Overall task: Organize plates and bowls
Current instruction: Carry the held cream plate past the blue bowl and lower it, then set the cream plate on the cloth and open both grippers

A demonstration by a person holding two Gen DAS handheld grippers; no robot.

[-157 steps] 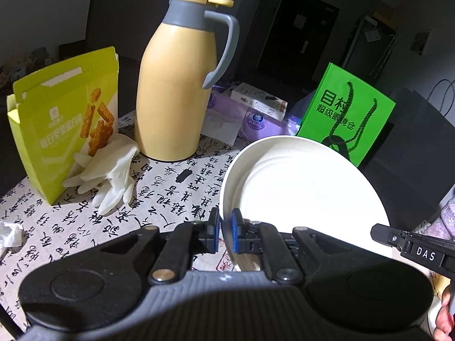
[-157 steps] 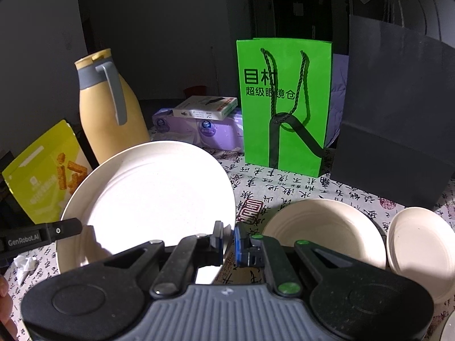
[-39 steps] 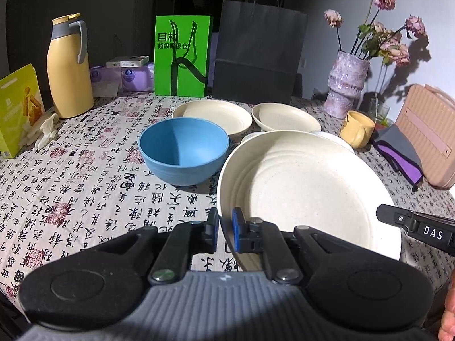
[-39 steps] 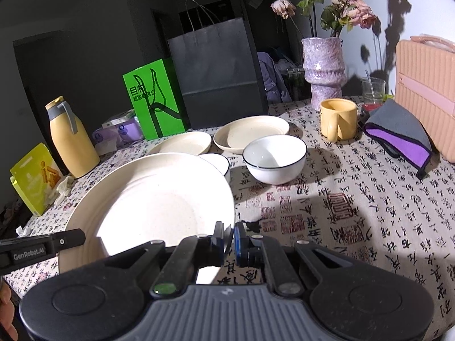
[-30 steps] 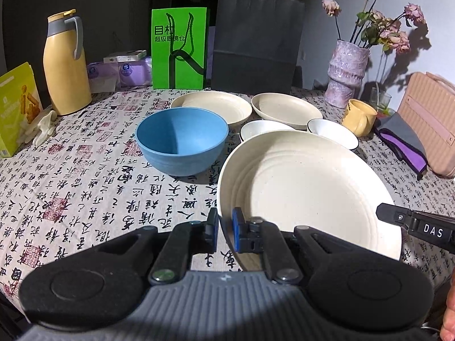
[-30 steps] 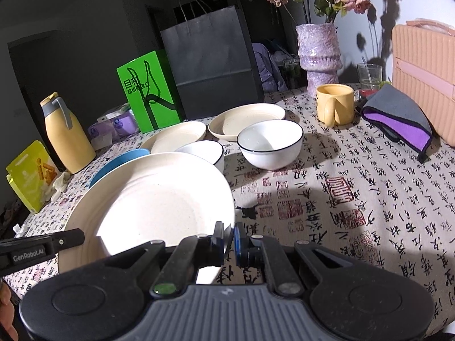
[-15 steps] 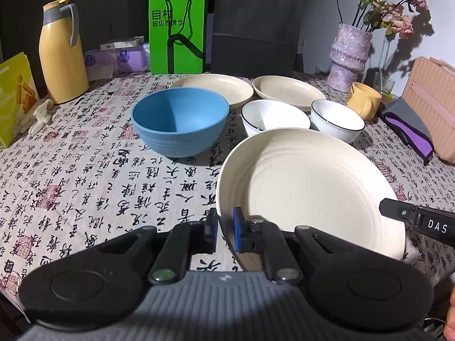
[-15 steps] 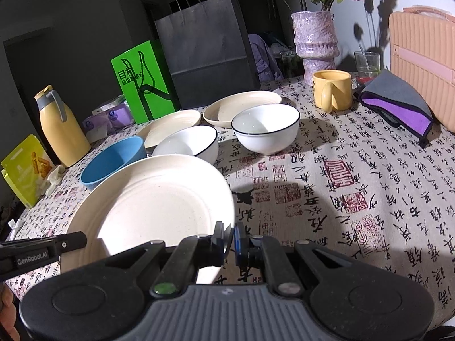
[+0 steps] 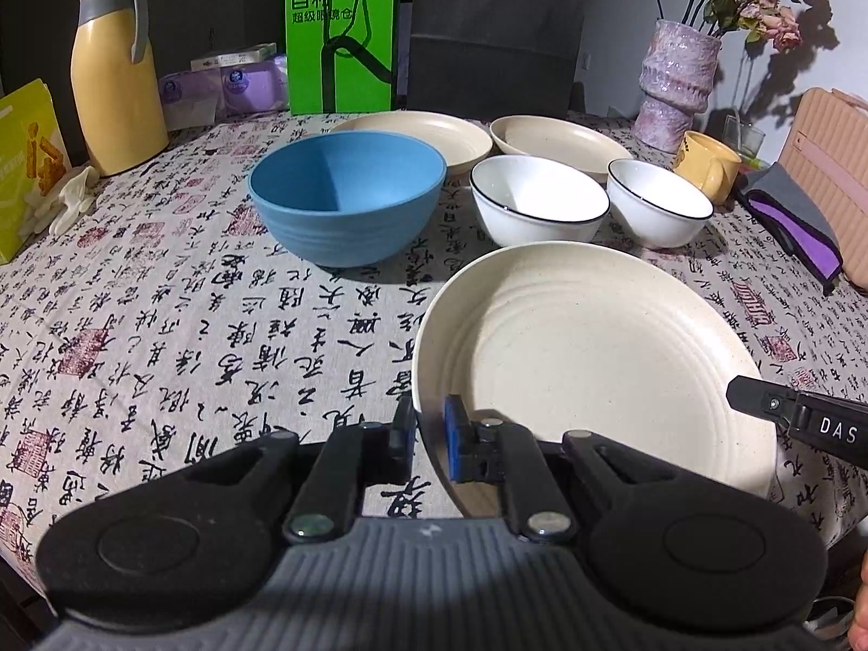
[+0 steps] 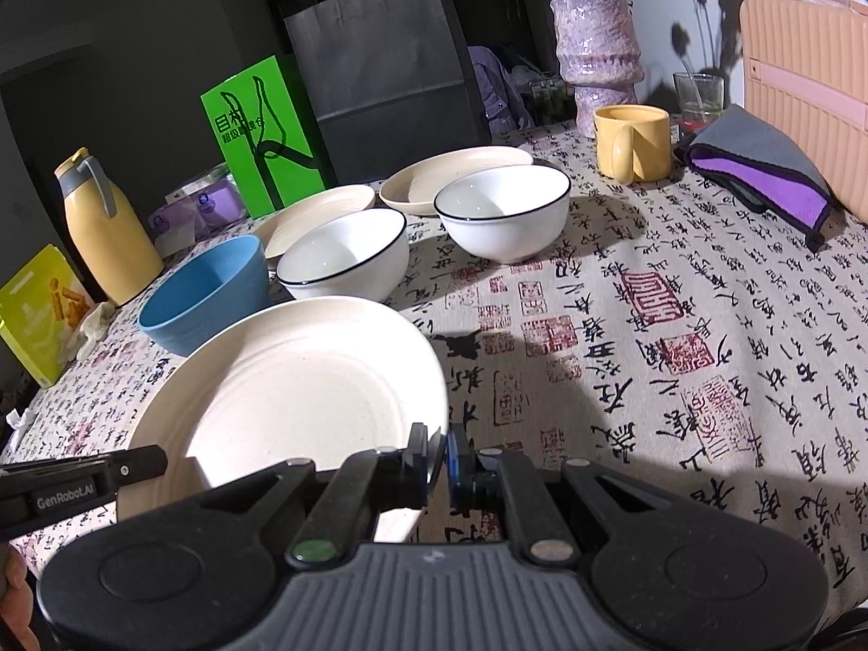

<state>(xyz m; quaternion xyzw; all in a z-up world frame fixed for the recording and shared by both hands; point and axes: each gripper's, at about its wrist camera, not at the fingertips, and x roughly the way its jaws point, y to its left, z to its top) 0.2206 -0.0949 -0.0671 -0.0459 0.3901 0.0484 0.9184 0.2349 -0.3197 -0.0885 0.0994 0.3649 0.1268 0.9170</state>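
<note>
I take the blue bowl as my landmark. Far to its left stand a yellow snack box and a pale glove, with the yellow thermos behind them. Straight behind the bowl I see a green paper bag, and a cream plate touches or sits just behind its far rim. To its right come two white bowls with dark rims, close together, with a second cream plate behind them. Further right are a yellow mug and a purple vase.

In front of the bowl and to its right, I have the large cream plate between both tongs. My left gripper is pinched nearly closed on the plate's near left rim, one pad outside and one inside. My right gripper is clamped the same way on the opposite rim. The plate sits low over the printed tablecloth; I cannot tell whether it touches it.
</note>
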